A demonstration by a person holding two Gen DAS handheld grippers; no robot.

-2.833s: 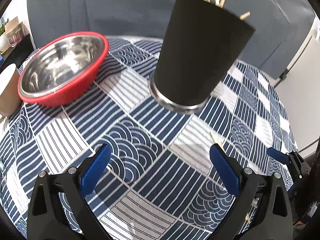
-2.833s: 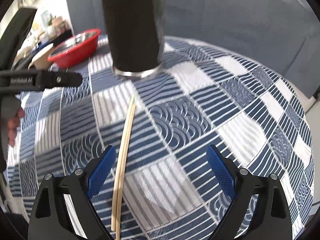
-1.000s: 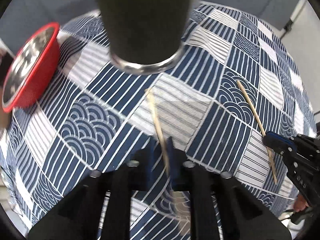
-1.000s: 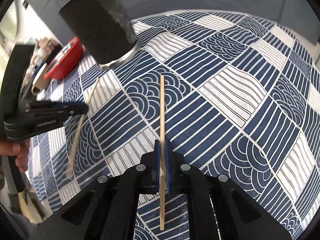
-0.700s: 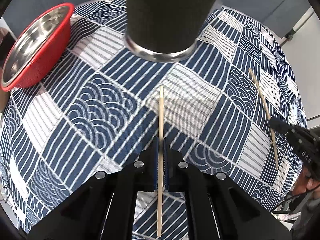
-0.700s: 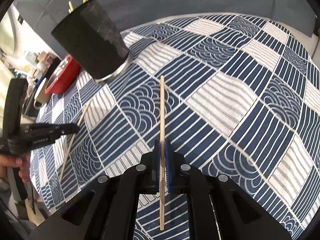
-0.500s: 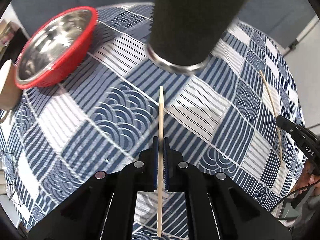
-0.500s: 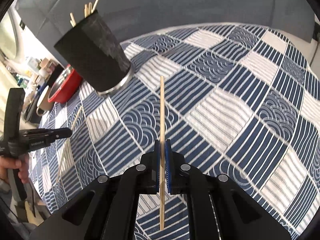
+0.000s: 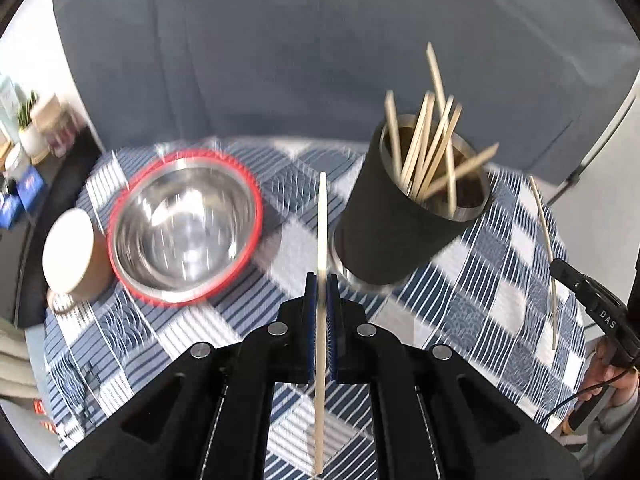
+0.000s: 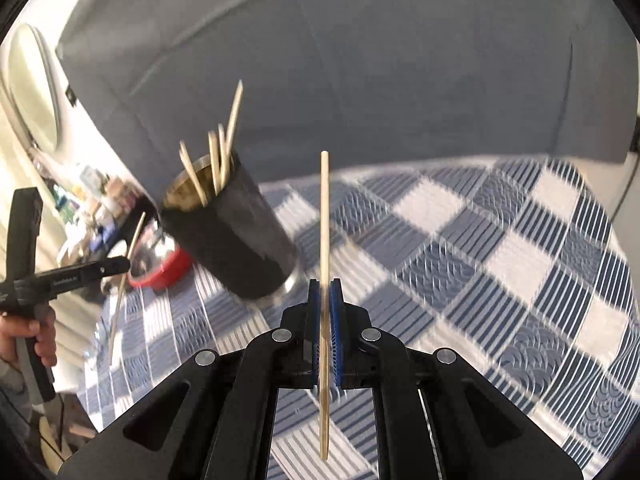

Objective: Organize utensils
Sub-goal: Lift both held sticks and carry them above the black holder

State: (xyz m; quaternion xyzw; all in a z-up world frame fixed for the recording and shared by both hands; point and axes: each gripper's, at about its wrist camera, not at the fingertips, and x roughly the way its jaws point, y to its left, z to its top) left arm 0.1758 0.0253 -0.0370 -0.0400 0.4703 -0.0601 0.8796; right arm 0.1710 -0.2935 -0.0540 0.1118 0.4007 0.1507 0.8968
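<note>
A: What is nearest the left camera?

B: The left gripper [image 9: 321,292], its blue fingers [image 9: 310,320] clenched on a wooden chopstick [image 9: 321,240] that runs straight up the frame, above the desk [image 9: 500,296].

A: And the right?

B: The same: the right gripper [image 10: 325,300] is pinched on its own second chopstick [image 10: 325,216], held clear of the cloth.

A: What covers the desk?

B: A tablecloth [image 10: 480,264] of navy and white patches, some striped, some with wave arcs. It is blurred in both views.

A: What stands on it?

B: A black cup [image 9: 396,220] with a steel rim, holding a bundle of chopsticks [image 9: 424,152] that lean at different angles. To its left in the left view sits a steel bowl with a red rim [image 9: 186,224], and just beside that a brown paper cup [image 9: 74,256].

A: Farther back?

B: A grey sofa back [image 9: 300,60] fills the far side. At the left edge, a dark shelf [image 9: 24,152] carries small boxes and a potted plant.
</note>
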